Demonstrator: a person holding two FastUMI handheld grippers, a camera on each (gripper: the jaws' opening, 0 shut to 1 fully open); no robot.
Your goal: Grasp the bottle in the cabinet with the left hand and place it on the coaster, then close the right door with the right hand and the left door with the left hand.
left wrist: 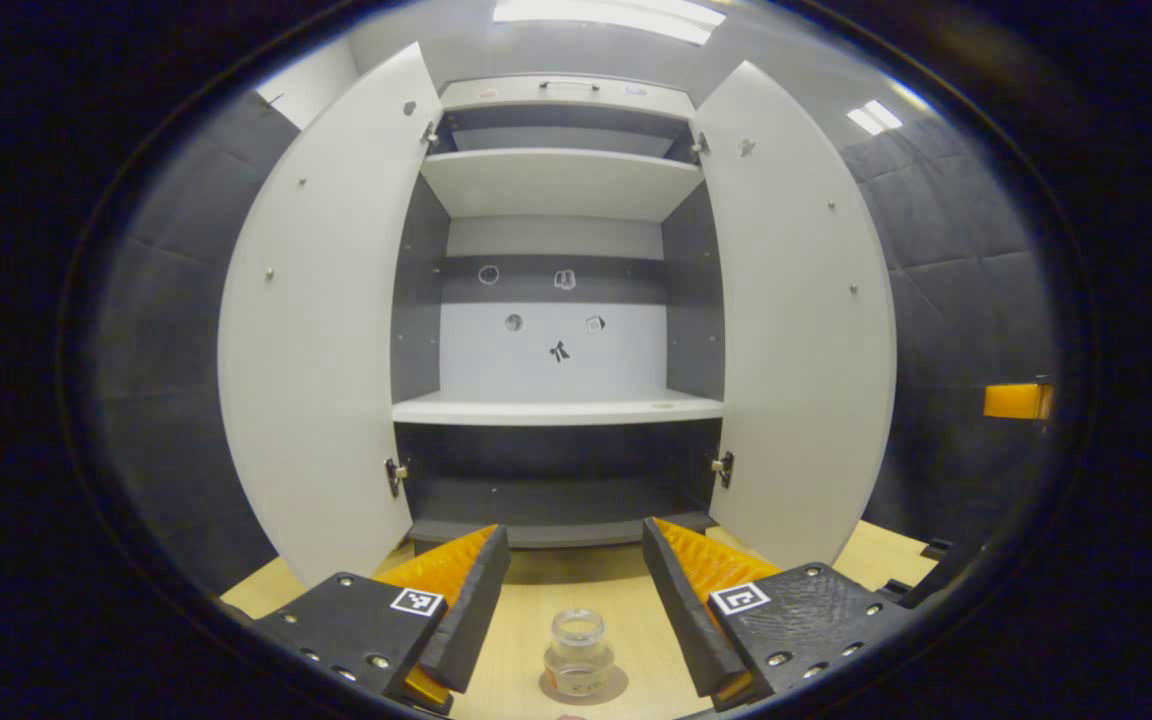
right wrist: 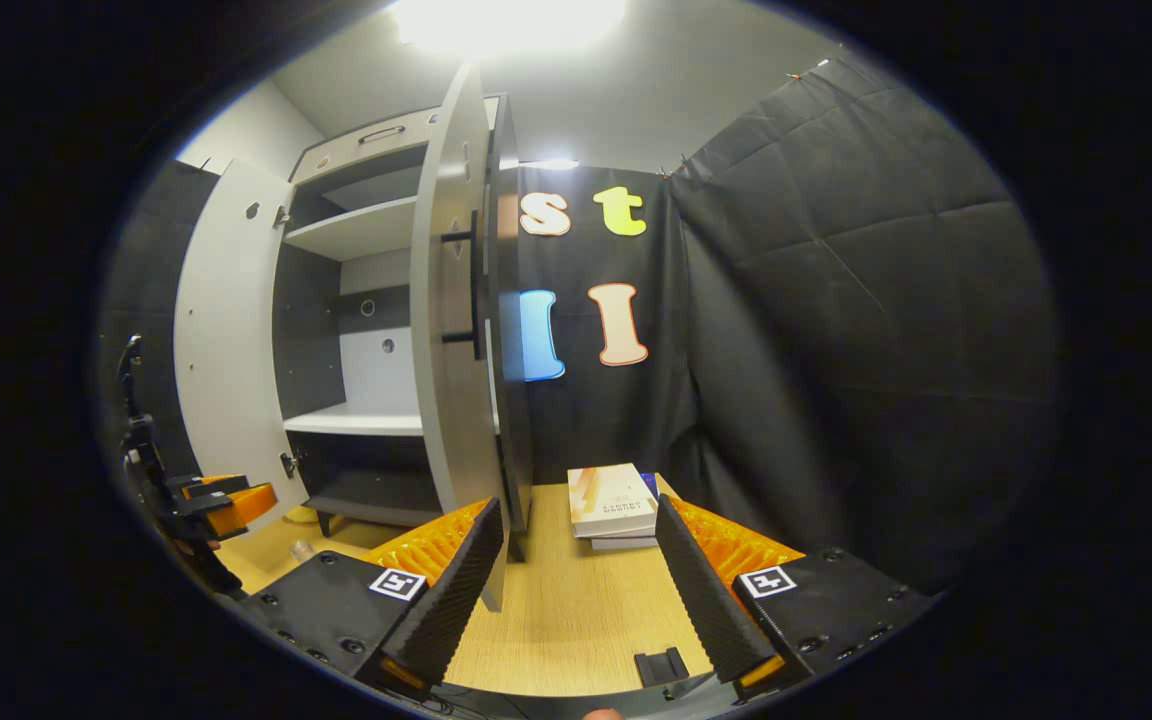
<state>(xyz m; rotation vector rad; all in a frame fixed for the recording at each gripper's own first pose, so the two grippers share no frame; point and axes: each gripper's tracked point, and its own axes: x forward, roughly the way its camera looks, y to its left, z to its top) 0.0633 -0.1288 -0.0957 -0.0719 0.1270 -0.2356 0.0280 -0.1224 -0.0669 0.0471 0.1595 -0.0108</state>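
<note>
The bottle (left wrist: 577,652) stood on the coaster (left wrist: 620,688) on the wooden table (left wrist: 556,580), between the spread fingers of the left gripper (left wrist: 576,590), which held nothing. That was step 1 done, I judged; 2 doors remained. The right door (right wrist: 451,330) and left door (left wrist: 321,330) both stood wide. The right gripper (right wrist: 576,570) gaped empty near the right door's edge. The coaster's near rim was cut off.

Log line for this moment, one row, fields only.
bottle: upright on coaster | left gripper: open, apart from bottle | right gripper: open, by right door edge | left door: open | right door: open
</note>
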